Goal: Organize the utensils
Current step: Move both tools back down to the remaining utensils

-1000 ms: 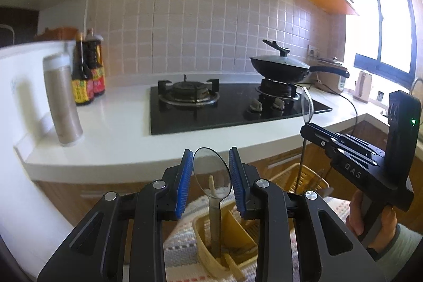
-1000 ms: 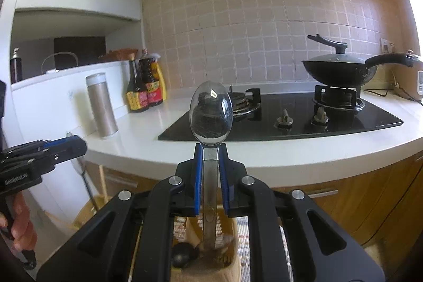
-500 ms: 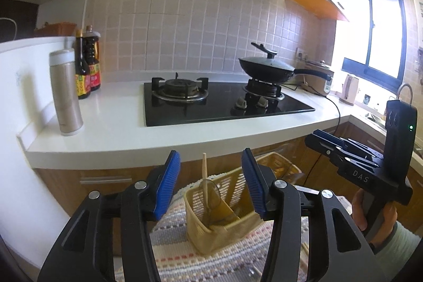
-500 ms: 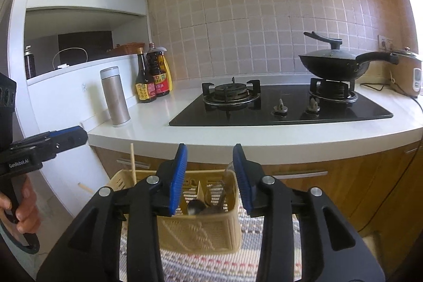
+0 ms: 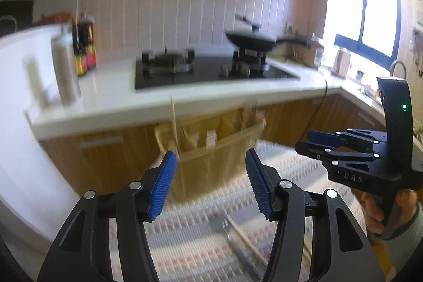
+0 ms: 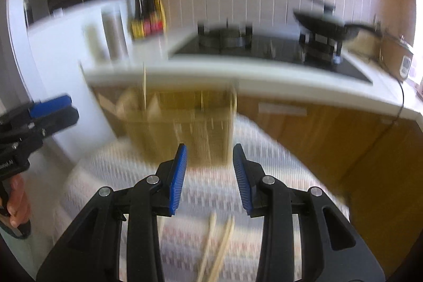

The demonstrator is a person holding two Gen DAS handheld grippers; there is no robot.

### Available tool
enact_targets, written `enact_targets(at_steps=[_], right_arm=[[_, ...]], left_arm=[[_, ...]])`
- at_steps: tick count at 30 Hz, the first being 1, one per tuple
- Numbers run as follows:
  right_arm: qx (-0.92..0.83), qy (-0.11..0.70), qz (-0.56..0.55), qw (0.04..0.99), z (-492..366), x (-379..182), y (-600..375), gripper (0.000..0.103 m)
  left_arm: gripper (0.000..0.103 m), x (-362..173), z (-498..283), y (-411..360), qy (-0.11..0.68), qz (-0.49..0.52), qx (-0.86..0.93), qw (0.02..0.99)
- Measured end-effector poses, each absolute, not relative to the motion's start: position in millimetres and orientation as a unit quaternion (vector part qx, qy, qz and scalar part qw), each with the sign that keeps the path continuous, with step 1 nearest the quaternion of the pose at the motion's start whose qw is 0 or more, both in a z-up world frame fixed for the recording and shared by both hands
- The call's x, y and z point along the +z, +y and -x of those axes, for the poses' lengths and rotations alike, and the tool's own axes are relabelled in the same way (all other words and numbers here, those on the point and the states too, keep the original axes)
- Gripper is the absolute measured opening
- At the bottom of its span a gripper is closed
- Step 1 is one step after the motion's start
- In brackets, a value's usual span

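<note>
Partly done: some utensils upright in yellow caddy [image 6: 179,120], chopsticks [image 6: 219,242] loose on mat before it; left gripper [image 5: 210,181] empty, opening; right gripper [image 6: 210,176] spread, empty.

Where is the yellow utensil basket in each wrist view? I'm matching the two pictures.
Left wrist: yellow utensil basket centre, just beyond the open pads.
Right wrist: basket centre-left, above the pads.
Shared landmark: black wok on the stove behind.

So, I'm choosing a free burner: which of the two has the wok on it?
The right-hand burner, nearer the window, carries the black wok; the left burner is bare.
</note>
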State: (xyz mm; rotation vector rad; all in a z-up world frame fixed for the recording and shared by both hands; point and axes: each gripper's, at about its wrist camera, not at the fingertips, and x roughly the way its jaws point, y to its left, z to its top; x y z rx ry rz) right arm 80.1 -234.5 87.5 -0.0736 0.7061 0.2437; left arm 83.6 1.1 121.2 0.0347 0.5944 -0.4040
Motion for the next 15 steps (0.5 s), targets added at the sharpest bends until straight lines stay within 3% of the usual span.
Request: enact_targets(at_steps=[6,15], right_arm=[[0.1,0.458,0.06,0.881,-79.6,33.4,-240.8,0.033],[0.108,0.566,-0.015,0.817,-95.3,-28.9,-267.4,0.033]], left_arm=[[0.053,53.6,-89.2,-2.9,0.406,-0.023,-0.192,0.893],[0.051,-17.1,-105.9,-17.8,0.49,-0.047,-0.19,0.849]])
